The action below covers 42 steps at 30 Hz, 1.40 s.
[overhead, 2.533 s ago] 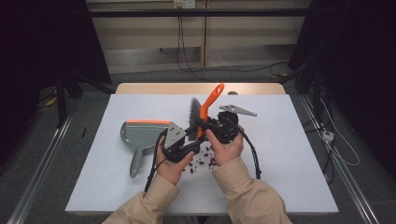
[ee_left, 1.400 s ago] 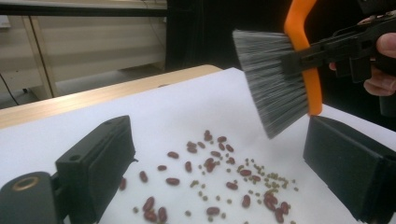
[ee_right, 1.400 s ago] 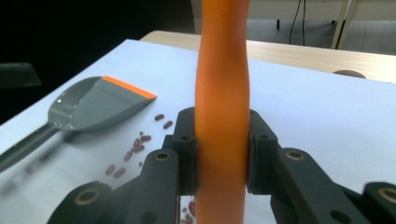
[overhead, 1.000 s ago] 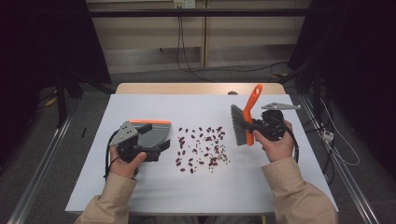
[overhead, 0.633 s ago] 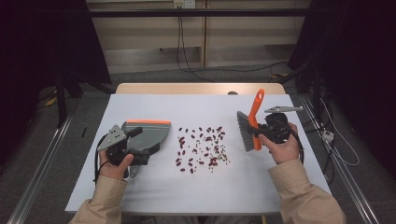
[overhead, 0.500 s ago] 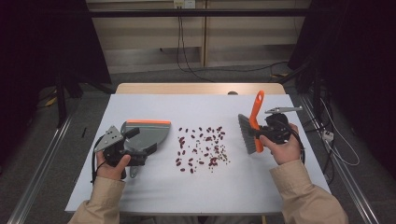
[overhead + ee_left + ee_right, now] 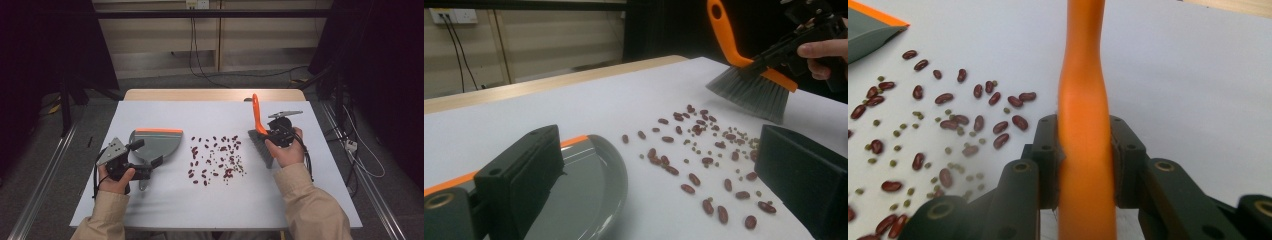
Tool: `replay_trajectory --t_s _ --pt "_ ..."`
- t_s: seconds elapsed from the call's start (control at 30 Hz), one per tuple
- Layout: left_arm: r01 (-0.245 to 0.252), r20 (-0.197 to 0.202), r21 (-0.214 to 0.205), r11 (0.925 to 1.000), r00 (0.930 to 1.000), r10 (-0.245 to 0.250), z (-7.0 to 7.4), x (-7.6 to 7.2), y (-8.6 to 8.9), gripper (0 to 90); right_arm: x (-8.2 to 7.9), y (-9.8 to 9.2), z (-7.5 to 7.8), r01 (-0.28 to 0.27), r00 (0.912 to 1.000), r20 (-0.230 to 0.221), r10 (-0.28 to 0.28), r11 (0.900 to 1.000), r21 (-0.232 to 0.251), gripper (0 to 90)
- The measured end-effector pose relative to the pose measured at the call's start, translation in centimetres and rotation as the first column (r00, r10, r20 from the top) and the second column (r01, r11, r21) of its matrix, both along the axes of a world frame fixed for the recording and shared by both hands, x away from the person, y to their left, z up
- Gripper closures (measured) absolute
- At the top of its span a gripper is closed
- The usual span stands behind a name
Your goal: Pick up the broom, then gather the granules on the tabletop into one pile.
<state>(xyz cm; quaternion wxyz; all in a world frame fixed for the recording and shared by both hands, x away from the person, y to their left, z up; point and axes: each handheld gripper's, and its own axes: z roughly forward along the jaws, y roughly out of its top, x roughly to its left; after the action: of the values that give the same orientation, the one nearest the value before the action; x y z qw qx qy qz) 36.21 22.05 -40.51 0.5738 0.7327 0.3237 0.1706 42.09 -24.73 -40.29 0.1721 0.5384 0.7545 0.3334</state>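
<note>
- White table (image 7: 300, 205) under dim light, dark curtains at both sides, pale wall panels and cables behind.
- One grey dustpan (image 7: 155, 145) with an orange edge, lying flat at the table's left.
- One brush (image 7: 261, 131), orange handle up, grey bristles down by the right of the spill.
- One scatter of beans (image 7: 215, 157) mid-table between dustpan and brush: dozens of red ones, plus many small green ones; too many to count.
- Two grippers, one per hand.
- Left gripper (image 7: 131, 161): at the dustpan's handle end, jaws wide apart in its own view; grip impossible to tell.
- Right gripper (image 7: 1083, 150): clamped on the brush handle.
</note>
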Motion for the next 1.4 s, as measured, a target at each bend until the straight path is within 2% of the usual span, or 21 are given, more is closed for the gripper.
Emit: replay_trajectory --t_s 0.2,0.3,0.5,0.6,0.67,0.73,0.97,1.1,1.23,1.4 --pt "0.003 -0.005 0.011 0.9999 1.0 -0.003 -0.3 0.0 0.2 5.1 1.0 1.0 -0.9 -0.003 1.0 -0.002 0.003 0.9996 -0.028 70.1" --pt "0.001 -0.004 0.009 1.0 1.0 -0.001 -0.4 0.0 0.3 5.1 1.3 1.4 -1.2 0.001 0.9999 0.011 0.0 0.9987 -0.051 69.8" --pt "-0.003 -0.024 -0.001 1.0 0.9997 0.003 -0.9 -0.1 0.7 5.0 1.2 1.5 -1.3 -0.014 0.9996 0.022 0.015 0.9988 -0.046 68.1" --pt "-0.01 -0.027 -0.004 0.9999 0.9996 0.01 -1.1 -0.1 0.9 5.1 1.0 1.6 -1.2 -0.029 0.9993 0.024 0.03 0.9992 -0.027 60.8" --pt "-0.011 -0.031 -0.015 0.9998 0.9995 0.011 -1.0 -0.1 1.0 5.1 0.8 1.7 -1.1 -0.035 0.9989 0.03 0.037 0.9988 -0.034 58.4" --pt "-0.011 -0.028 -0.009 0.9999 0.9995 0.011 -1.1 -0.2 1.1 5.1 0.5 1.8 -1.0 -0.042 0.9986 0.031 0.044 0.9983 -0.04 56.9" --pt "-0.013 -0.03 -0.006 0.9999 0.9995 0.012 -1.1 -0.5 1.2 5.1 -0.7 1.7 -0.5 -0.025 0.9983 0.051 0.029 0.9971 -0.072 59.8" --pt "-0.012 -0.027 -0.002 0.9999 0.9996 0.012 -1.1 -0.6 1.2 5.1 -1.1 1.2 -0.3 -0.015 0.9982 0.057 0.019 0.9973 -0.072 64.6" --pt "-0.011 -0.027 0.0 0.9999 0.9996 0.011 -1.1 -0.6 1.1 5.0 -1.1 1.0 -0.6 -0.033 0.9978 0.055 0.037 0.9968 -0.072 68.8" --pt "-0.015 -0.027 0.001 0.9999 0.9995 0.015 -1.1 -0.6 1.2 5.0 -1.2 1.0 -1.0 -0.013 0.9982 0.058 0.017 0.997 -0.077 70.3"
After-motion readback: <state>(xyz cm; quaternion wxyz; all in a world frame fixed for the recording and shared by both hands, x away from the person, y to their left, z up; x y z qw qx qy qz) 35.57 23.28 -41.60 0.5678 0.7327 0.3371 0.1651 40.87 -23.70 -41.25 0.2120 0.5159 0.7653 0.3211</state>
